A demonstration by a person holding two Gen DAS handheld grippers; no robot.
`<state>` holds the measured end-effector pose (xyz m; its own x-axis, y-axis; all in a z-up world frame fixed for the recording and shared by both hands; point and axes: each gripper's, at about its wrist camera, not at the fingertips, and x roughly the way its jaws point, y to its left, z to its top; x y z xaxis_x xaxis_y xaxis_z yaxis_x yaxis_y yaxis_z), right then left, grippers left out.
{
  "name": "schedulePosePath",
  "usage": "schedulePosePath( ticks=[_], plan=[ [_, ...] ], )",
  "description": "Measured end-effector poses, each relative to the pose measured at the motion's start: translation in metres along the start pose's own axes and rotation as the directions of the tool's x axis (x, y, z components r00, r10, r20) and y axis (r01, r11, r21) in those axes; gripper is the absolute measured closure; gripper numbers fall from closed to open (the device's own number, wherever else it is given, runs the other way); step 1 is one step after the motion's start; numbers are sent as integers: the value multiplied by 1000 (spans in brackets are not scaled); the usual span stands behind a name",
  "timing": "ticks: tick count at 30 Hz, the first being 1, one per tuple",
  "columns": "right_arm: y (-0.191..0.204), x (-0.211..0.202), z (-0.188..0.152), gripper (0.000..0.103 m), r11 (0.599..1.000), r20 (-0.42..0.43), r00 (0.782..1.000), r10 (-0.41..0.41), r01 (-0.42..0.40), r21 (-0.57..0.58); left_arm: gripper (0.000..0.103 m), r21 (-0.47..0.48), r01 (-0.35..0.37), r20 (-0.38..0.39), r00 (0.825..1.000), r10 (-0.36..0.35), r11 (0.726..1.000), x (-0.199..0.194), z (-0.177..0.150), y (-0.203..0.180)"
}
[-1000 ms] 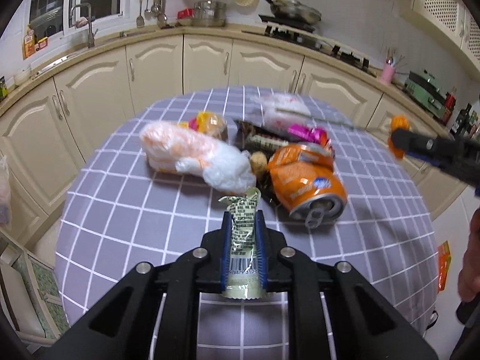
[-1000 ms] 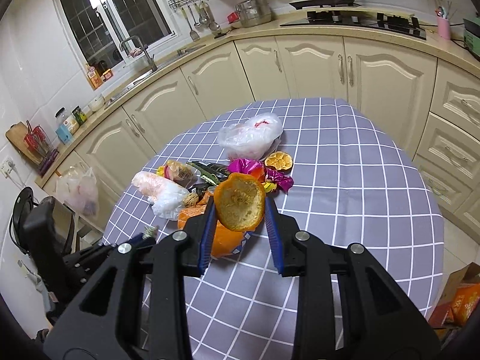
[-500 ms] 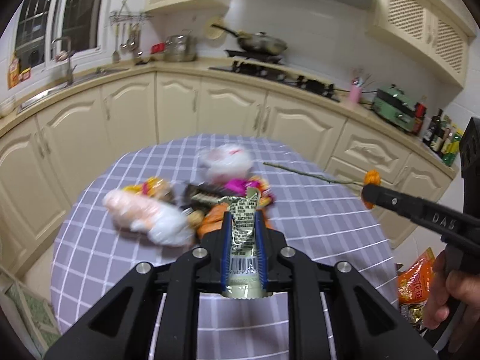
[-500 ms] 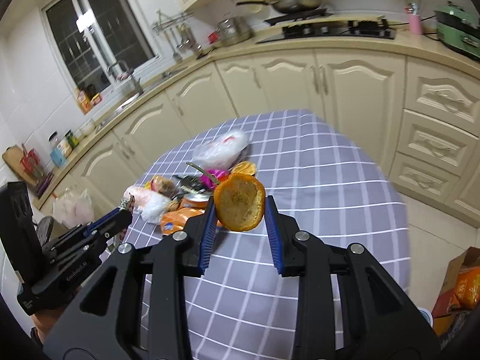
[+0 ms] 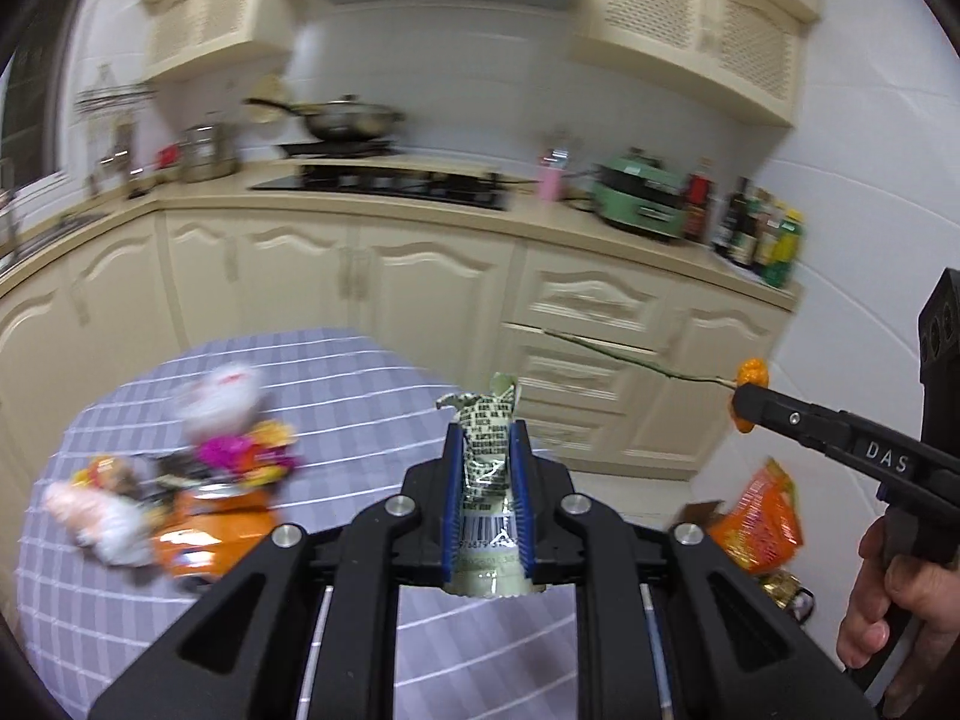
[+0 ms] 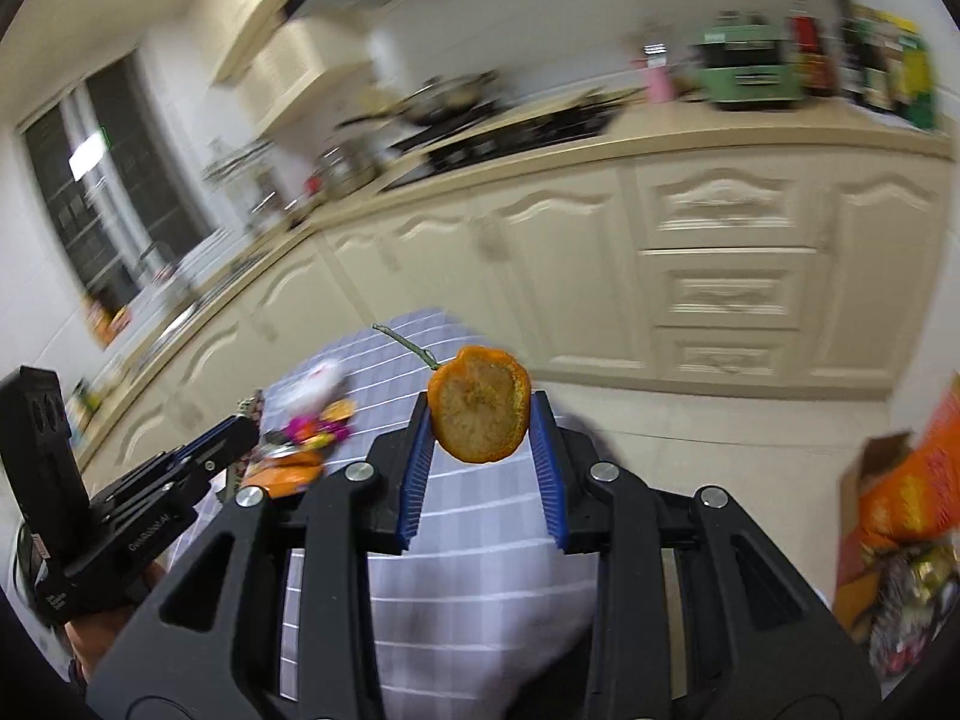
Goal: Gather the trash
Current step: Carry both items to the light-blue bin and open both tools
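My left gripper (image 5: 485, 441) is shut on a crumpled green printed wrapper (image 5: 487, 468) with a barcode, held above the table's right part. Between the blue pads of my right gripper (image 6: 480, 417) sits an orange peel (image 6: 479, 411) with a thin green stem, and the pads press on it. That same gripper appears from the side in the left wrist view (image 5: 744, 402), out past the table's edge over the floor. A heap of trash stays on the checked tablecloth (image 5: 336, 396): a crushed orange can (image 5: 210, 543), a magenta wrapper (image 5: 225, 453) and white plastic bags (image 5: 219, 396).
Cream kitchen cabinets (image 5: 420, 288) and a counter with a stove, pan and bottles curve behind the table. On the floor at the right lie an orange snack bag (image 5: 759, 516) and a cardboard box (image 6: 876, 462) with more rubbish. A hand (image 5: 888, 588) grips the right tool.
Both grippers have swung right and lifted away from the heap, still gripping wrapper and peel. The table has slid to the lower left of both views and the floor rubbish has come into sight.
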<state>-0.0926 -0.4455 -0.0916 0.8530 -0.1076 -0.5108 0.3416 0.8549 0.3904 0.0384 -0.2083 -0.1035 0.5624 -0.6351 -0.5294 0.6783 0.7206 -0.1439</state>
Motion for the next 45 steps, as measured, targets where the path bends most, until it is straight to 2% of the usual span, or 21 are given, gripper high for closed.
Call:
schedulePosePath(
  ticks=[3,5,9,13,14,17,18,20,23,26,27,28,29,30,31,32,33,36,39,44,45],
  plan=[
    [-46,-29,-8,72,993,24,995,-96,94,66,88,38,92,-34,995,-91,995,18,-3,-43],
    [-83,-50,-20,72,977,19,984,-180,176,120,88,61,148,-68,987,-143,987,29,-7,-69],
    [-146,-70,-55,72,924,-52,947,-317,320,211,88,103,284,-196,945,-260,953,67,-31,-135],
    [-196,-77,-95,72,862,-147,910,-388,415,292,88,132,386,-353,879,-321,913,109,-72,-193],
    [-208,-76,-106,72,846,-173,902,-395,431,314,88,138,410,-398,856,-328,902,122,-86,-208],
    [-229,-74,-127,71,815,-224,886,-407,463,349,88,140,448,-485,808,-334,883,147,-117,-234],
    [-234,-74,-134,71,805,-239,881,-409,472,359,88,145,463,-521,787,-330,874,159,-131,-246],
    [-244,-66,-143,71,788,-272,871,-408,487,376,88,147,472,-563,762,-319,869,172,-148,-257],
    [-262,-55,-156,71,765,-316,860,-400,503,401,88,135,493,-633,710,-308,860,198,-174,-274],
    [-275,-47,-169,71,748,-351,852,-388,513,421,87,119,508,-680,668,-303,853,218,-190,-285],
    [-279,-42,-173,68,739,-363,850,-380,516,433,85,114,512,-696,652,-300,851,225,-196,-287],
    [-284,-38,-177,62,733,-373,851,-370,514,445,85,107,519,-711,637,-300,848,231,-201,-289],
    [-287,-35,-179,53,729,-377,852,-363,512,454,81,100,526,-722,622,-302,845,235,-203,-290],
    [-291,-33,-183,39,715,-383,850,-363,517,470,67,90,529,-737,605,-302,844,240,-207,-290],
    [-294,-33,-185,34,708,-385,849,-363,520,478,54,92,522,-737,608,-294,848,243,-206,-290],
    [-295,-33,-186,33,701,-386,849,-361,520,489,33,102,503,-728,626,-280,858,243,-204,-287],
    [-296,-34,-186,30,695,-384,851,-357,517,499,23,106,489,-709,648,-279,866,241,-200,-282],
    [-293,-36,-183,16,687,-375,848,-374,525,502,18,110,476,-678,678,-285,872,236,-186,-270],
    [-289,-37,-178,9,686,-366,848,-383,527,502,16,128,458,-640,716,-279,880,229,-171,-261],
    [-273,-35,-164,6,707,-344,851,-396,522,476,14,148,432,-574,770,-278,890,207,-145,-246],
    [-270,-35,-162,6,711,-340,852,-398,520,474,13,147,434,-564,775,-285,889,202,-139,-243]
  ],
)
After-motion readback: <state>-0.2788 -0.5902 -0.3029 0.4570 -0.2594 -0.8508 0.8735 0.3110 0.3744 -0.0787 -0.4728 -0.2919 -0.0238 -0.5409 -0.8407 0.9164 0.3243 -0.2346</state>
